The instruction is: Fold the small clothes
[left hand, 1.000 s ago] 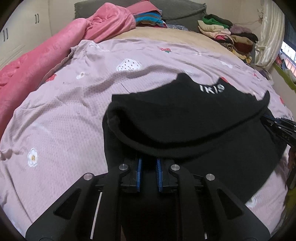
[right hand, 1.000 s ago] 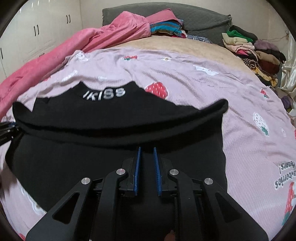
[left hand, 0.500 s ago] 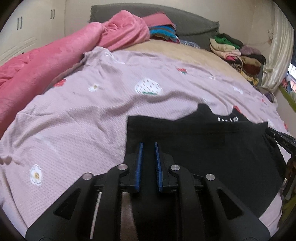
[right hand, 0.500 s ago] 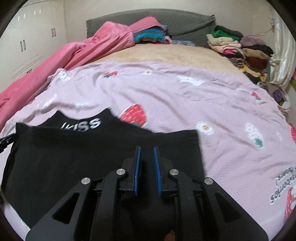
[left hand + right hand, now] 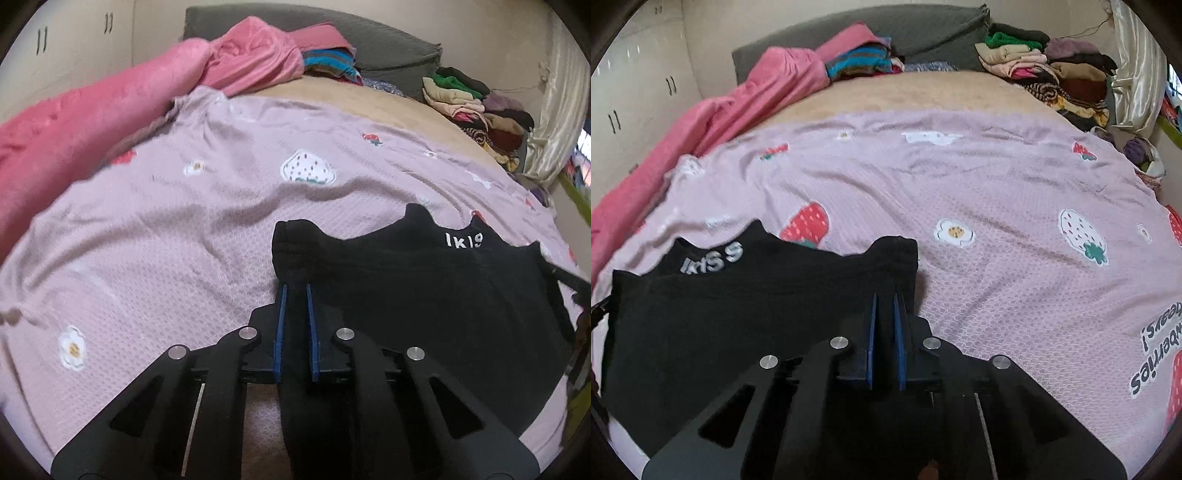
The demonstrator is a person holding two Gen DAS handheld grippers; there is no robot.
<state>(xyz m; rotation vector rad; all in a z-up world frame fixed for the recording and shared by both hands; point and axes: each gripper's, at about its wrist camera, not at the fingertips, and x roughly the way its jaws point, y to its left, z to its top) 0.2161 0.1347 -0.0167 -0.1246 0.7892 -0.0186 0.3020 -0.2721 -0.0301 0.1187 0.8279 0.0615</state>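
- The garment (image 5: pixel 424 295) lies flat on the bedspread (image 5: pixel 184 240), at the bed's near edge.
- A blanket (image 5: pixel 92 107) runs along the bed's left side.
- A clothes pile (image 5: pixel 1052 74) sits at the far right, beside the headboard (image 5: pixel 923 29).

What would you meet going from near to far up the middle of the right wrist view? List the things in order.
Right gripper → black garment → lilac strawberry-print sheet → tan bed cover → grey headboard.
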